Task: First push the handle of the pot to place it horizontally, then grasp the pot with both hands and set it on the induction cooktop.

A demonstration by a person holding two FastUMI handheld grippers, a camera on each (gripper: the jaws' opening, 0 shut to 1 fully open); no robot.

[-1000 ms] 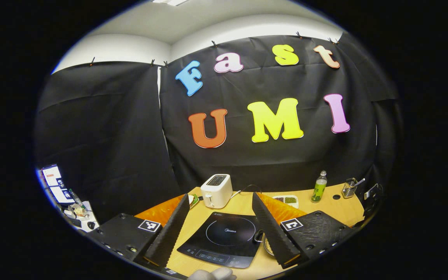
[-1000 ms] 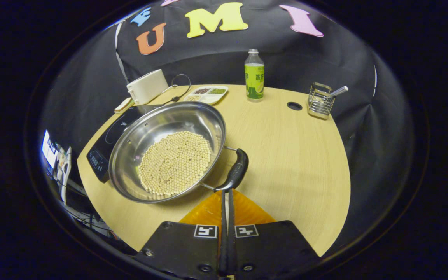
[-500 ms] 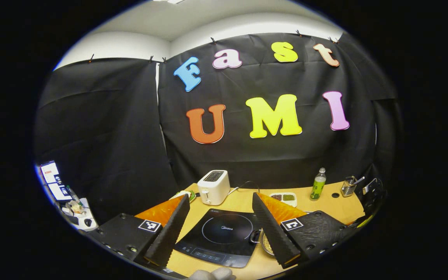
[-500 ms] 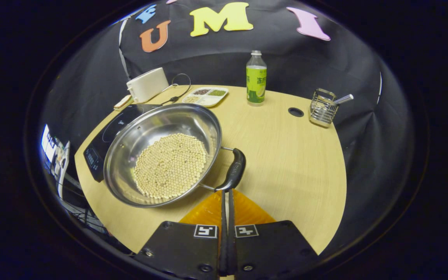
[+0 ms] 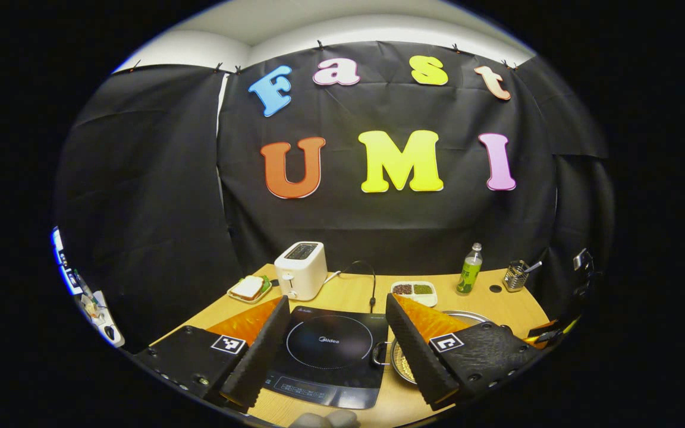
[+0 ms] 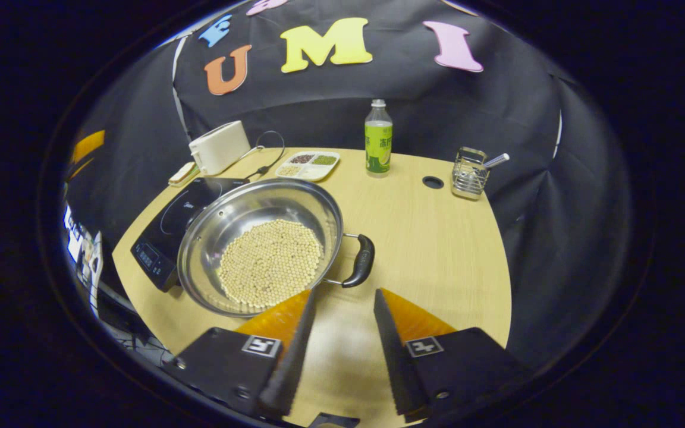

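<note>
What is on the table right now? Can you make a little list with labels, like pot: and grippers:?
pot: steel, round pale beans inside, on the table beside the cooktop, not yet on it
pot handle: dark, just ahead of the right gripper, untouched
induction cooktop: black, flat, nothing on its ring
left gripper: open, over the cooktop
right gripper: open, holding nothing
toaster: white, at the back
bottle: green label, upright
divided dish: small, near the toaster
wire basket: far right of the table
</note>
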